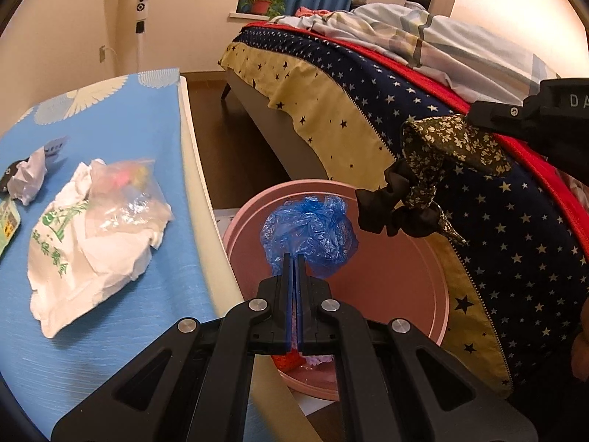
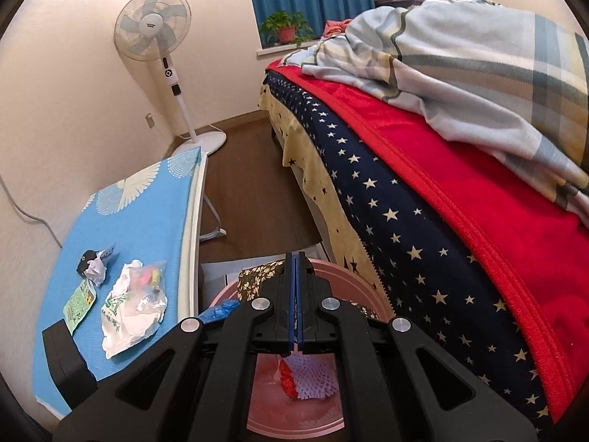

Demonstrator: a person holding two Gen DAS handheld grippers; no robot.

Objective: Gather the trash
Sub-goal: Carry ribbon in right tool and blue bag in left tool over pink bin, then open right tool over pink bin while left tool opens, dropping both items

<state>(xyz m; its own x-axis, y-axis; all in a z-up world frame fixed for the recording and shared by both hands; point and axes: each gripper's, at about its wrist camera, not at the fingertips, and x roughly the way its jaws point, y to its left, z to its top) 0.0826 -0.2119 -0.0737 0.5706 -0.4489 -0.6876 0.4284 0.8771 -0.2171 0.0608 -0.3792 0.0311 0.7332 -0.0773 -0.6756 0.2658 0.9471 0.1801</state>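
Note:
My left gripper (image 1: 295, 256) is shut on a crumpled blue plastic bag (image 1: 309, 234) and holds it above the pink bin (image 1: 423, 287). My right gripper (image 2: 295, 254) is shut on a floral and black cloth scrunchie (image 1: 434, 169), which hangs over the bin's right side; in the right wrist view only part of it shows (image 2: 257, 276). The pink bin (image 2: 294, 416) holds a red and lavender foam net (image 2: 309, 379). On the blue table (image 1: 121, 118) lie a white bag with green print under a clear plastic bag (image 1: 95, 228), a crumpled white paper (image 1: 27, 176) and a green packet (image 2: 79, 304).
The bed with a star-print cover (image 2: 423, 228) and red blanket (image 2: 478, 184) runs close along the bin's right. A standing fan (image 2: 154, 29) is in the far corner. Brown floor (image 2: 250, 184) lies between table and bed. A black object (image 2: 66, 361) sits at the table's near edge.

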